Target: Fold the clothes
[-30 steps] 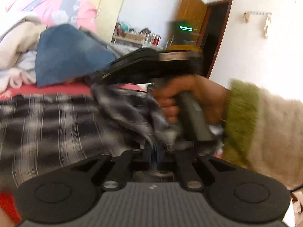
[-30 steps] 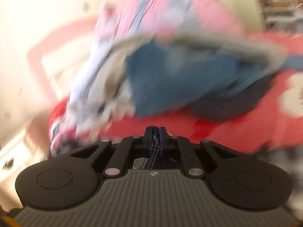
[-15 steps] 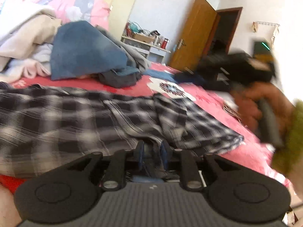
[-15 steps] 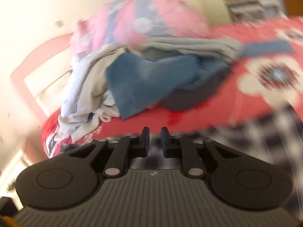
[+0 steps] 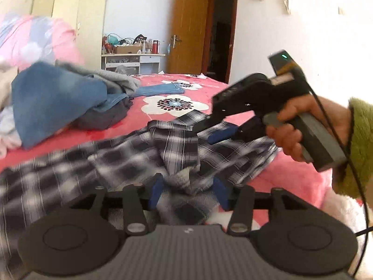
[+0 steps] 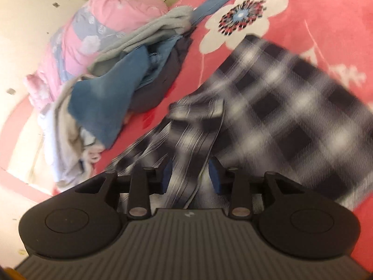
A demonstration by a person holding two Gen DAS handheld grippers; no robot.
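A black-and-white plaid shirt [image 5: 130, 156] lies spread and rumpled on the red flowered bed [image 5: 172, 102]. My left gripper [image 5: 187, 192] is open just above its near edge, a fold of plaid cloth between the blue pads but not pinched. In the left wrist view my right gripper [image 5: 223, 133], held in a hand with a green cuff, hovers open over the shirt's right part. In the right wrist view the right gripper [image 6: 191, 177] is open, and a strip of the plaid shirt [image 6: 279, 107] runs loosely between its fingers.
A heap of clothes sits at the left: a blue denim piece [image 5: 53, 98], grey cloth [image 5: 116, 79] and a pink quilt [image 5: 35, 42]. A shelf with clutter [image 5: 132, 56] and a wooden door [image 5: 188, 25] stand beyond the bed.
Both grippers have opened and let go of the plaid shirt, which has dropped onto the bed. The right gripper swung from the left to the right and down over the shirt.
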